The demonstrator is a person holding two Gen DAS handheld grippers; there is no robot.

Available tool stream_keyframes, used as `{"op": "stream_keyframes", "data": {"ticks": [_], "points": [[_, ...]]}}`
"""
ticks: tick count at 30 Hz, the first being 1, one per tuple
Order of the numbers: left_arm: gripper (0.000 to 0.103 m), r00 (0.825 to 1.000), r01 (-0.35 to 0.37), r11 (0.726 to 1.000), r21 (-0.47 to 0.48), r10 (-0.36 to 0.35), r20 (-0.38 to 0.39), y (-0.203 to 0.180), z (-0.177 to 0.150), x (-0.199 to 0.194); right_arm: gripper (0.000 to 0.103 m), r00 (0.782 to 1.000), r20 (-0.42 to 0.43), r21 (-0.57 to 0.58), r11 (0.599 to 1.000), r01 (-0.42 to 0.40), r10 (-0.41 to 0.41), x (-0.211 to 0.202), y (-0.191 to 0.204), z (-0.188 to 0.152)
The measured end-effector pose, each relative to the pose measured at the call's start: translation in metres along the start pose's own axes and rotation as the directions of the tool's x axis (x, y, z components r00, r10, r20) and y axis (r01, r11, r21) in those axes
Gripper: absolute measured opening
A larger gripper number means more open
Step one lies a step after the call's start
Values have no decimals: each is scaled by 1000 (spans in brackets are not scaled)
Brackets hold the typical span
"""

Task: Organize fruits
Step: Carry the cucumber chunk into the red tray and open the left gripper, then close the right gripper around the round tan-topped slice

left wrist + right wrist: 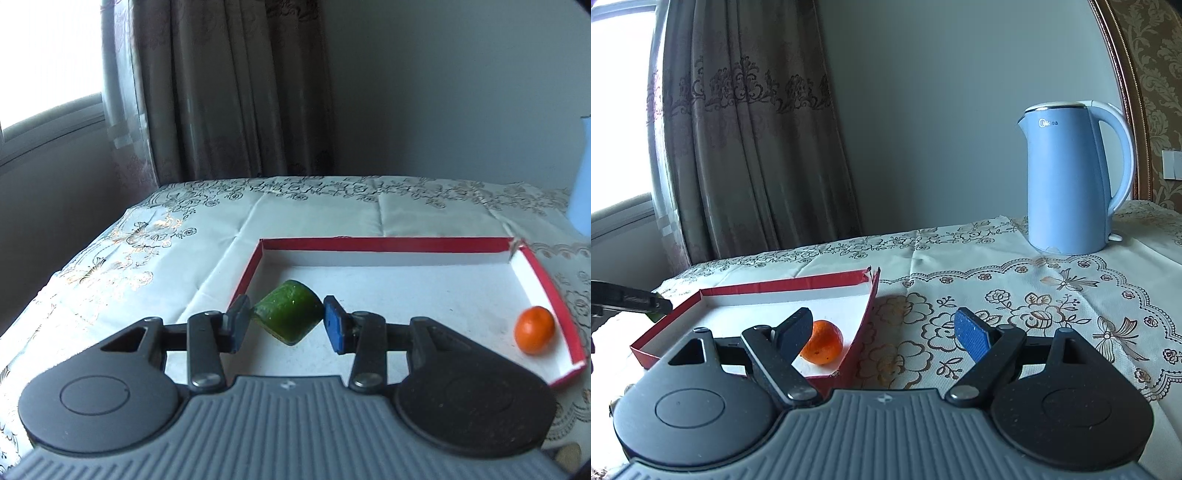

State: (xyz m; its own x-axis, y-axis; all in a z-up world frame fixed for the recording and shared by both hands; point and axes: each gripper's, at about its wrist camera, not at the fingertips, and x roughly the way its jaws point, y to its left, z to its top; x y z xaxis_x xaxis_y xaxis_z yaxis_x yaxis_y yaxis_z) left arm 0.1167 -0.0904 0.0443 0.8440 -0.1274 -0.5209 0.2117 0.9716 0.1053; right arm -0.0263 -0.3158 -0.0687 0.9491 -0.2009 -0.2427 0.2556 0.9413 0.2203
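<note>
A: Leftmost, entered first: left hand-held gripper (288,325), pads clamped on green fruit chunk (287,316). Held tilted, above the near-left corner of the red-rimmed tray (369,243); appears clear of the tray floor, though contact not certain.

B: Handling of the chunk?

A: Judged light and firm, one flat cut face, rind curved and possibly slick. Best taken across the two opposite sides, as now; pinch on the curved rind alone likely to slip or rotate.

B: Next along?

A: Tray interior, white, mostly bare between the chunk and the orange fruit (535,330). Ample room for setting down. Low rim all round; far right corner (870,275) split and bent, a likely snag for a passing pad.

B: Orange fruit?

A: Small, round, resting in the near-right corner of the tray, close beside the right wall. Judged light, soft-skinned, prone to roll. Hold across the widest part, gently. Wall beside it leaves little room for a pad on that side.

B: Right end?

A: Right hand-held gripper (882,332), spread wide, nothing between the pads, hanging over the tray's right edge. Left finger (796,332) in front of the orange fruit, right finger over the flowered cloth on the desk (1071,280). Blue kettle (1071,177) upright at the back right, well apart from the tray.
</note>
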Motion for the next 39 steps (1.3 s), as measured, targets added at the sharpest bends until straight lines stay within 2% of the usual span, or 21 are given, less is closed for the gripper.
{"op": "stream_keyframes", "data": {"ticks": [11, 15, 16, 17, 19, 21, 24, 26, 31, 35, 39], "points": [[39, 998, -26, 1000, -14, 25, -52, 0, -6, 27, 84, 1000, -30, -10, 1000, 0, 0, 5, 2, -2], [41, 998, -7, 1000, -28, 5, -58, 5, -8, 24, 84, 999, -36, -15, 1000, 1, -2, 6, 2, -2], [51, 999, 0, 999, -37, -2, -47, 8, -9, 19, 84, 999, -38, -18, 1000, 3, -4, 6, 2, -2], [70, 1000, 5, 999, -47, -6, -28, 12, -10, 11, 84, 999, -40, -20, 1000, 4, -5, 6, 2, -2], [96, 999, -4, 998, -56, 7, 39, 21, -14, -11, 84, 999, -35, -21, 1000, 4, -5, 5, 2, -2], [103, 991, -24, 998, -55, 31, 127, 35, -22, -36, 84, 1000, -25, -18, 1000, 5, -5, 2, 1, -1], [103, 975, -72, 995, -74, 86, 206, 65, -39, -67, 84, 1000, -28, -2, 1000, -6, 6, 1, -2, -1], [103, 964, -122, 986, -112, 144, 224, 86, -52, -75, 84, 999, -36, 11, 1000, -17, 17, 0, -3, -1], [103, 954, -227, 955, -190, 257, 155, 130, -78, -67, 84, 991, -104, -25, 995, -92, 89, -9, 14, -2], [103, 959, -232, 942, -244, 263, 105, 151, -92, -58, 84, 982, -153, -159, 978, -136, 112, -25, 43, -17], [103, 959, -237, 941, -241, 266, 94, 155, -101, -53, 84, 979, -174, -256, 955, -148, 105, -34, 63, -29]]}}
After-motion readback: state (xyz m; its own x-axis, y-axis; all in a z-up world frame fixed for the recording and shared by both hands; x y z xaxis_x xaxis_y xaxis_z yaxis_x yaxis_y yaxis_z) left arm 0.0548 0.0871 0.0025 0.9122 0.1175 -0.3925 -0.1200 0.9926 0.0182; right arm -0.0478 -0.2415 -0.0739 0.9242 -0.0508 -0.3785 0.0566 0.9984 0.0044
